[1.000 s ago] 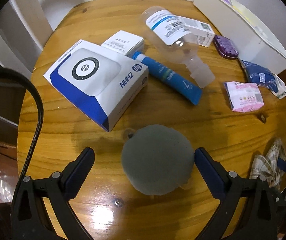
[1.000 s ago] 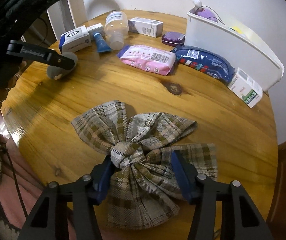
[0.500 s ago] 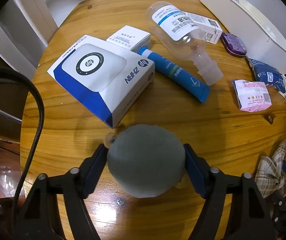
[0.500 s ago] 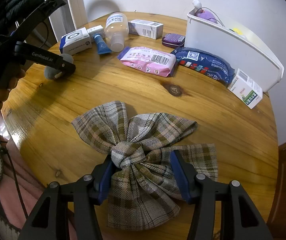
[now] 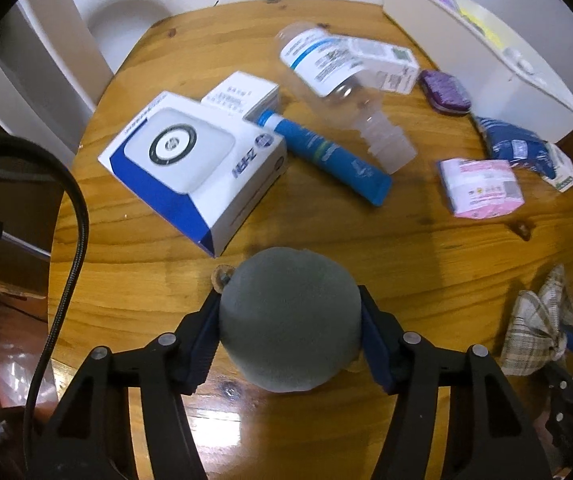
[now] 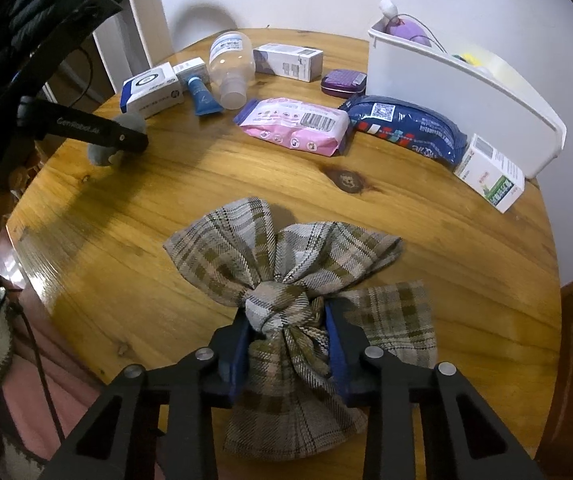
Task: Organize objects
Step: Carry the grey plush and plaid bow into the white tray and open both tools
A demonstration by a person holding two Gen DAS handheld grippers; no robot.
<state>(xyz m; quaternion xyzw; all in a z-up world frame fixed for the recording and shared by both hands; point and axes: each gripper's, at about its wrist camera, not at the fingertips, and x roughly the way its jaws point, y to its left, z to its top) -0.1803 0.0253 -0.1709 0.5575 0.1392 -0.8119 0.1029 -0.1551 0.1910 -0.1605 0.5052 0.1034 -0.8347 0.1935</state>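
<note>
A grey felt ball [image 5: 290, 320] sits between the blue pads of my left gripper [image 5: 290, 328], whose jaws are closing and press on both its sides, low over the round wooden table [image 5: 426, 264]. In the right wrist view the same ball [image 6: 120, 136] shows at the table's left edge, gripped by the left gripper [image 6: 130, 140]. My right gripper [image 6: 286, 320] is closing on the knot of a plaid fabric bow [image 6: 286, 256] near the front edge; its pads touch the knot on both sides. The bow [image 5: 542, 320] also appears at the right of the left wrist view.
A white bin [image 6: 458, 96] with items stands at the back right. Loose on the table: a blue-and-white box [image 5: 194, 164], a small white box [image 5: 242, 94], a blue tube [image 5: 330, 156], a clear bottle [image 5: 334, 76], a purple case [image 6: 344, 82], a pink pack [image 6: 294, 126], a dark blue pouch [image 6: 410, 128], a small carton [image 6: 490, 172].
The left jaws came in from wide apart onto the grey ball, which now stands nearer the camera. The right jaws narrowed onto the bow's knot. The bow has not shifted.
</note>
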